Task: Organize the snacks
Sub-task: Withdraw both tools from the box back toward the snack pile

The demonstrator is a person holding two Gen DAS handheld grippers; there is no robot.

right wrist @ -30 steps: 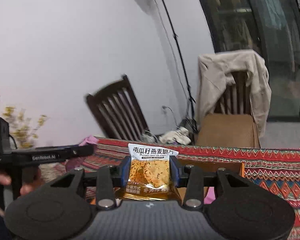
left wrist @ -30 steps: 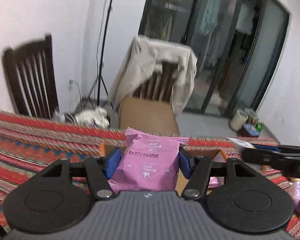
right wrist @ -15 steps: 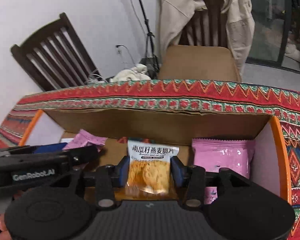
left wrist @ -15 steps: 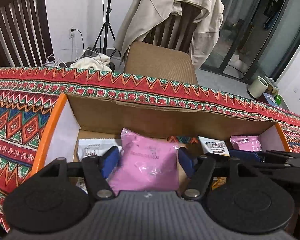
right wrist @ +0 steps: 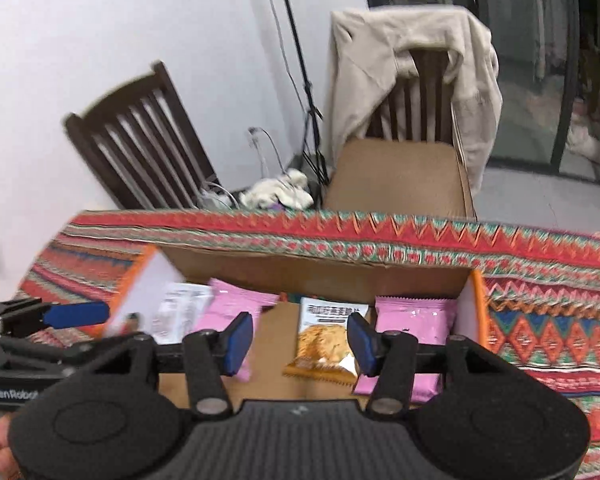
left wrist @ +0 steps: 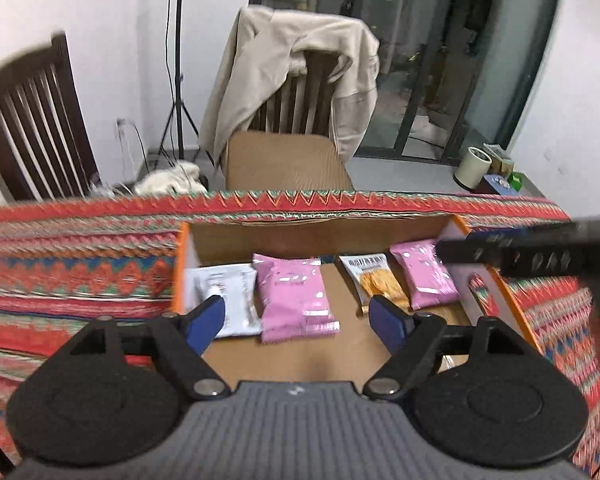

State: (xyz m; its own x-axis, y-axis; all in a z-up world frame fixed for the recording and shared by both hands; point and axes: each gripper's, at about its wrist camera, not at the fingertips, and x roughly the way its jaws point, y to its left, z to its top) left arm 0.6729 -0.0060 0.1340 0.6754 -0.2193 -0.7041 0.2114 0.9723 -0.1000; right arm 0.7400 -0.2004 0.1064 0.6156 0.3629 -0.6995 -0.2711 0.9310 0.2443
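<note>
1. Blue-padded fingers of the left gripper [left wrist: 298, 322] and right gripper [right wrist: 300, 338] are standing apart, gripping nothing.
2. Crinkly packets are lying flat in the orange-rimmed cardboard box [left wrist: 182, 264]: white packet [left wrist: 230, 300], glossy pink pouch [left wrist: 296, 298], orange cracker pack [right wrist: 326, 344], half-hidden second pink pouch [right wrist: 414, 320].
3. Motion blur is smearing the zigzag woven tablecloth [left wrist: 60, 272].

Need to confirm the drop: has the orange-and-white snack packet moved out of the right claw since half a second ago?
Yes. The orange-and-white packet has left the right claw, now open, and lies on the cardboard box floor beside the pink packet.
</note>
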